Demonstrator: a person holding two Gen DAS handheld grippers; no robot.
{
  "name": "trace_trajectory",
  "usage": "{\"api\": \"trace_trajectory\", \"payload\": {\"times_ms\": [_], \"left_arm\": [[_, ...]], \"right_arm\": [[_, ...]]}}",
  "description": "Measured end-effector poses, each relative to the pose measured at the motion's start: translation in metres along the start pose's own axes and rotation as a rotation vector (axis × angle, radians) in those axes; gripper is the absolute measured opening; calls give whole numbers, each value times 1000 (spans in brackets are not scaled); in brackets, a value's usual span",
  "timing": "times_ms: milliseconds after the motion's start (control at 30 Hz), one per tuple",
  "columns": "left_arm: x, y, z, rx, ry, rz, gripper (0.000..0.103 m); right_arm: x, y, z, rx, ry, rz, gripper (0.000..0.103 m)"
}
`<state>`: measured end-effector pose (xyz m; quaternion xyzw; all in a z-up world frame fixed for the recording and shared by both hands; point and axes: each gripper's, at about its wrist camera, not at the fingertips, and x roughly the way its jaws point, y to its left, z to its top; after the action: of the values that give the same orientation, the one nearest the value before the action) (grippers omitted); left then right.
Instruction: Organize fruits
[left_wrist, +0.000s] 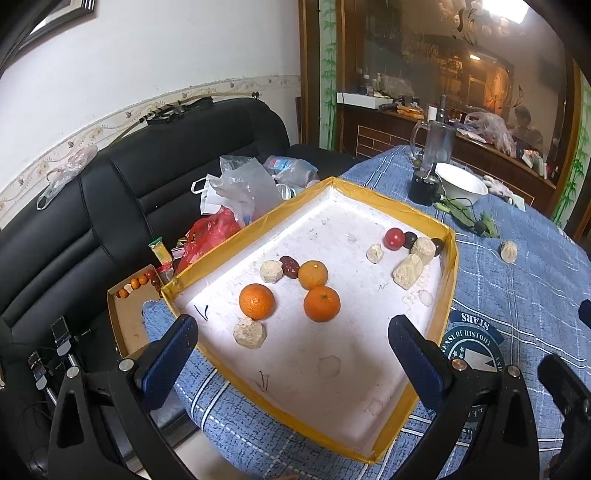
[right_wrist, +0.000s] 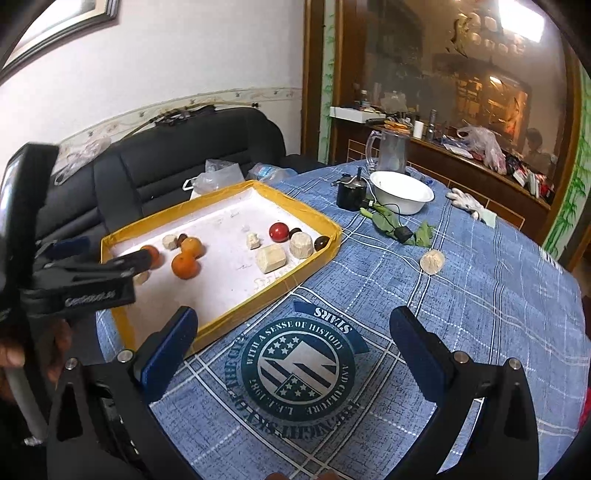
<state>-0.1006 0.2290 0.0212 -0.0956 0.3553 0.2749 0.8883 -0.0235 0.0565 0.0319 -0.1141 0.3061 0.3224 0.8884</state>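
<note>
A white tray with a yellow rim (left_wrist: 448, 280) (right_wrist: 221, 194) lies on the blue checked tablecloth. It holds three oranges (left_wrist: 321, 303) (right_wrist: 184, 266), a red tomato (left_wrist: 394, 238) (right_wrist: 278, 232), dark dates (left_wrist: 289, 266) and several pale foam lumps (left_wrist: 408, 270) (right_wrist: 270, 258). One more pale lump (left_wrist: 508, 252) (right_wrist: 432, 261) lies on the cloth outside the tray. My left gripper (left_wrist: 293, 343) hangs open over the tray's near end, empty. My right gripper (right_wrist: 291, 339) is open above the cloth's round emblem, empty. The left gripper's body (right_wrist: 85, 280) shows at the left of the right wrist view.
A white bowl (left_wrist: 461, 182) (right_wrist: 402, 192), a dark jar (right_wrist: 351, 195), a clear jug (left_wrist: 436, 142) (right_wrist: 391, 151), green leaves (right_wrist: 388, 221) and a white glove (right_wrist: 467, 203) stand at the table's far side. A black sofa (left_wrist: 110, 192) with bags and a small cardboard box (left_wrist: 129, 317) is on the left.
</note>
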Motion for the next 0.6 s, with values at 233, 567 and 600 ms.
{"api": "trace_trajectory", "payload": {"times_ms": [233, 567, 600], "left_arm": [[1, -1, -1, 5, 12, -7, 103], [4, -3, 1, -11, 18, 14, 103], [4, -4, 1, -9, 12, 26, 103]], "right_arm": [[-1, 0, 2, 6, -3, -8, 103], [3, -1, 5, 4, 1, 0, 103], [4, -2, 5, 7, 2, 2, 103]]}}
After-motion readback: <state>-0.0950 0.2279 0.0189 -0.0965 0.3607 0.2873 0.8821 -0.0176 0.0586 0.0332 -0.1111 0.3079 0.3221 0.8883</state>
